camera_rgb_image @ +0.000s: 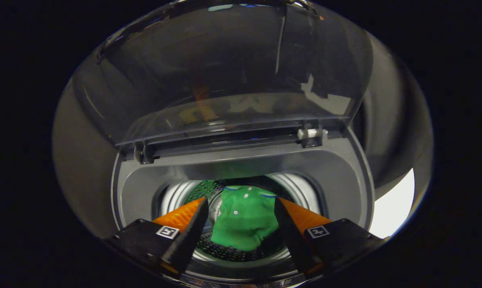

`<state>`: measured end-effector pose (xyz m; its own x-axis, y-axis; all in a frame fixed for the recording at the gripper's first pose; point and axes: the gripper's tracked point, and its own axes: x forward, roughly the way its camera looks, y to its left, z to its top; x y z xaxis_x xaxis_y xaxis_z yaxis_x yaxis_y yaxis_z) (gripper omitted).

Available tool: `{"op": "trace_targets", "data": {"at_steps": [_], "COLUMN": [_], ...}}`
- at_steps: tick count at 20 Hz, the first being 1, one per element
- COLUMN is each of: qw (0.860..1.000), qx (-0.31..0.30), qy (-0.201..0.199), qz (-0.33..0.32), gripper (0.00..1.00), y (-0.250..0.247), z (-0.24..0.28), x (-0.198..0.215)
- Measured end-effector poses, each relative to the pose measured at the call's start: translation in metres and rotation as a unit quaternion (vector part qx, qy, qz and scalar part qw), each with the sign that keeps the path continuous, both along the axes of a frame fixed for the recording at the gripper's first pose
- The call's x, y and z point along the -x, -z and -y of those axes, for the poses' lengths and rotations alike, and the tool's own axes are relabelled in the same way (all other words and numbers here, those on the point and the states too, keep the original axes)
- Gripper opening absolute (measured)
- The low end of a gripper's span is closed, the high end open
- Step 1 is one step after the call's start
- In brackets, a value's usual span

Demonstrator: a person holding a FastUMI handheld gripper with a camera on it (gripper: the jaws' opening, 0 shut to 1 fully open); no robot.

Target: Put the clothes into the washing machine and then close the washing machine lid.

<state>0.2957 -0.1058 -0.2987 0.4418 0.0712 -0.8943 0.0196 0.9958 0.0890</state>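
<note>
Gripper [241, 208] open, shirt [244, 224] btwn fingers.

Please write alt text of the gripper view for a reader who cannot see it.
A green shirt lies in the drum of a top-loading washing machine, seen between the open fingers of the gripper held just above it. The clear lid stands raised behind the opening.

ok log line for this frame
tongs: open, over drum | shirt: green, in drum, between fingers, released | lid: up, not yet closed
</note>
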Motion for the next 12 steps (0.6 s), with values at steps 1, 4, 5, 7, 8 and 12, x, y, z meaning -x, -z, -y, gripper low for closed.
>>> {"op": "trace_targets", "data": {"at_steps": [1, 4, 5, 7, 8, 12], "qw": [1.0, 1.0, 1.0, 1.0, 1.0, 0.999], "qx": [-0.004, -0.007, -0.01, -0.013, -0.013, -0.011], "qy": [-0.002, -0.006, -0.008, -0.015, -0.02, -0.038], "qz": [-0.002, 0.006, 0.009, 0.014, 0.018, 0.029], "gripper": [0.98, 0.98, 0.98, 0.98, 0.98, 0.98], "y": [-0.01, -0.01, -0.013, -0.019, -0.022, -0.036], "z": [-0.002, -0.001, -0.002, -0.001, -0.001, 0.0], "x": [0.005, 0.004, 0.005, 0.007, 0.009, 0.02]}}
